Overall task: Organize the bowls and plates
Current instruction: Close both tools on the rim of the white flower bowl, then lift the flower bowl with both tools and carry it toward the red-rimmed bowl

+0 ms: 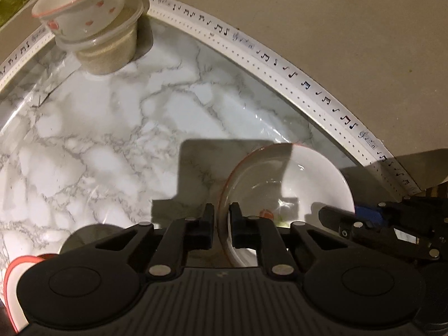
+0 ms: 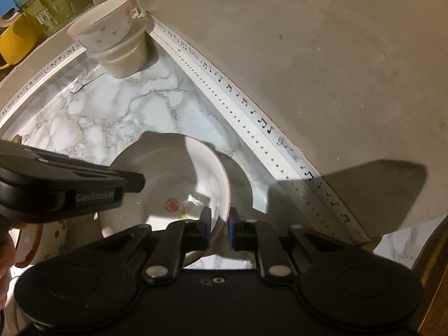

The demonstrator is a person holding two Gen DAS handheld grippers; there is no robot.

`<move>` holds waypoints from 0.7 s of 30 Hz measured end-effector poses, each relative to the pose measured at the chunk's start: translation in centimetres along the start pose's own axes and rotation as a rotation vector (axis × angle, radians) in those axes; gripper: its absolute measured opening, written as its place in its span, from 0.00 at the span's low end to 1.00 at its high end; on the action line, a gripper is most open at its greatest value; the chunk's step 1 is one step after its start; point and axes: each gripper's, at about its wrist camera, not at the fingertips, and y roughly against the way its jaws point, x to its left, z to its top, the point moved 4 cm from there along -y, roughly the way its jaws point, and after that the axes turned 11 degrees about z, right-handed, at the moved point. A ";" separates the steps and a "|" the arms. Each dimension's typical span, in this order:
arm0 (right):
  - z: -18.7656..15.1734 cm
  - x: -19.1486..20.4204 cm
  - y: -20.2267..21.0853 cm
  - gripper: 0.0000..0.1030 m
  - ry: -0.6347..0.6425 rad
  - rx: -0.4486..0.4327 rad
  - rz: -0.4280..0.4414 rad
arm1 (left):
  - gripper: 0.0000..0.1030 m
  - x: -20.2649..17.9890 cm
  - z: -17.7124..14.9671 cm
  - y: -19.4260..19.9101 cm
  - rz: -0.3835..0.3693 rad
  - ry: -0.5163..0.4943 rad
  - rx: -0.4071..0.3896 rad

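Observation:
A white bowl (image 1: 308, 179) with a red rim and a flower inside sits on the marble counter (image 1: 112, 140). My left gripper (image 1: 222, 210) is shut on its left rim, one finger inside and one outside. My right gripper (image 2: 219, 212) is shut on the opposite rim of the same bowl (image 2: 173, 168). Each gripper shows in the other's view: the right gripper (image 1: 333, 214) at the bowl's right, the left gripper (image 2: 137, 180) at its left. A second bowl (image 1: 81, 11) with red spots stands on a lidded plastic tub (image 1: 112, 53) in the far corner.
A wall with music-note trim (image 1: 280, 67) borders the counter at the back and right. A red-rimmed dish (image 2: 42, 238) lies at the near left. A yellow mug (image 2: 16, 42) and green tins (image 2: 53, 11) stand beyond the far left edge.

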 end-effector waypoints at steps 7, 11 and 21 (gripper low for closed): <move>0.2 0.2 -0.2 0.11 0.024 0.022 -0.006 | 0.08 0.0 -0.1 0.0 0.007 0.020 0.029; 0.1 0.6 0.1 0.11 0.046 0.026 -0.001 | 0.08 0.0 -0.4 0.4 0.013 0.019 0.031; 0.5 2.2 2.7 0.11 0.097 -0.001 0.016 | 0.08 0.5 -0.5 4.0 0.029 0.029 0.001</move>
